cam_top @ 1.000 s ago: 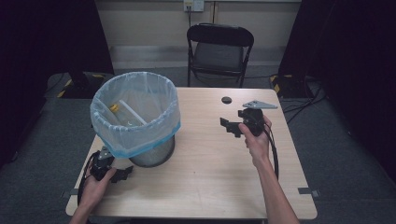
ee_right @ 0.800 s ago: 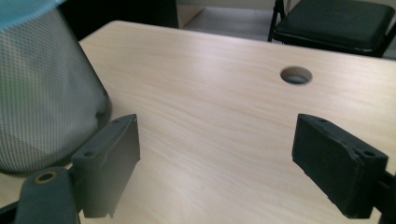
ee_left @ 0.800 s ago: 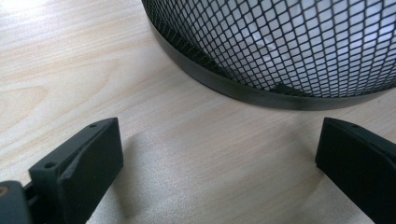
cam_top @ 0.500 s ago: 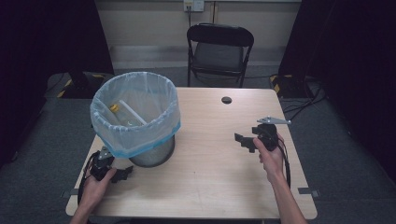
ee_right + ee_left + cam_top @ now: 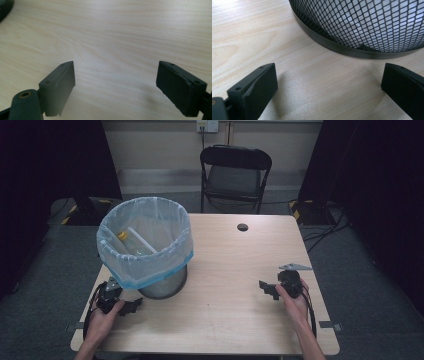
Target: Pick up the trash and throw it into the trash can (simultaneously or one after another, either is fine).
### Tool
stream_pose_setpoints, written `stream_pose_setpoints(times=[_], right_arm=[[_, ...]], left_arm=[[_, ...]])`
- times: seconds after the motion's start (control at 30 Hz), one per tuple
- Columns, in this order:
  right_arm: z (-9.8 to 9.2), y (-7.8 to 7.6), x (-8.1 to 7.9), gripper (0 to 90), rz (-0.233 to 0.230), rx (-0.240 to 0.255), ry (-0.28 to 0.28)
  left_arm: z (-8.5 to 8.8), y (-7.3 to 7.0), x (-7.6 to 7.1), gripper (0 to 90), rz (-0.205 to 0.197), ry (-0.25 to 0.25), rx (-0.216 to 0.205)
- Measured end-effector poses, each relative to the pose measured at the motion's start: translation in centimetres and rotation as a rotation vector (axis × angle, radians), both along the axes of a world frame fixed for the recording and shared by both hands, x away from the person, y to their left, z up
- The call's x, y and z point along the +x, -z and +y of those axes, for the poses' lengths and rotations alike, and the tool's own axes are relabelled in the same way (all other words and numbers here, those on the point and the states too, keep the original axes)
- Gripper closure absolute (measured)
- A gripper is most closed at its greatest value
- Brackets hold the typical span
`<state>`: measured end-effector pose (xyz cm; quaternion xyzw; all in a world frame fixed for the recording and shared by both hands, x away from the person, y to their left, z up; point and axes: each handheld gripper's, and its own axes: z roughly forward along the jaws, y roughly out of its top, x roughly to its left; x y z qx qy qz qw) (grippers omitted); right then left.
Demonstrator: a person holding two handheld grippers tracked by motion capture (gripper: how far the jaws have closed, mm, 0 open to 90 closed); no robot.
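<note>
Your right gripper (image 5: 267,289) has come back toward you since a second ago, from up near the far right part of the bench (image 5: 230,265) to its near right edge, and it now sits low over bare wood. Its fingers (image 5: 60,85) stand wide apart with nothing between them. Your left gripper (image 5: 127,306) has not shifted: it rests at the near left corner, just beside the base of the mesh bin (image 5: 162,287). In the left gripper view those fingers (image 5: 259,86) are spread wide too, empty, pointing at the bin's dark bottom rim (image 5: 342,48). The bin wears a pale blue-edged bag (image 5: 145,257), and inside it lie a small yellow piece (image 5: 121,235) and a white stick-like item (image 5: 142,240).
</note>
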<state>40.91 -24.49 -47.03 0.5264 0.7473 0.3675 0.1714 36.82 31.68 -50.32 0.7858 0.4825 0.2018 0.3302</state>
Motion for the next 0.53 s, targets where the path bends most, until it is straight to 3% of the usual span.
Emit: stream_pose_setpoints(times=[0.17, 0.27, 0.47, 0.53], right_arm=[[-0.2, 1.2, -0.1, 15.3, 0.022, -0.039, 0.019], [-0.2, 1.9, -0.2, 15.3, 0.035, -0.094, 0.033], [0.3, 2.4, -0.3, 13.6, 0.003, -0.16, 0.043], [0.3, 2.6, -0.5, 12.8, -0.015, -0.15, 0.048]], left_arm=[[0.0, 0.0, 0.0, 0.1, 0.001, 0.0, 0.0], [0.0, 0.0, 0.0, 0.1, 0.0, 0.001, -0.002], [0.0, 0.0, 0.0, 0.0, 0.004, 0.002, -0.006], [0.0, 0.0, 0.0, 0.0, 0.004, 0.002, -0.006]])
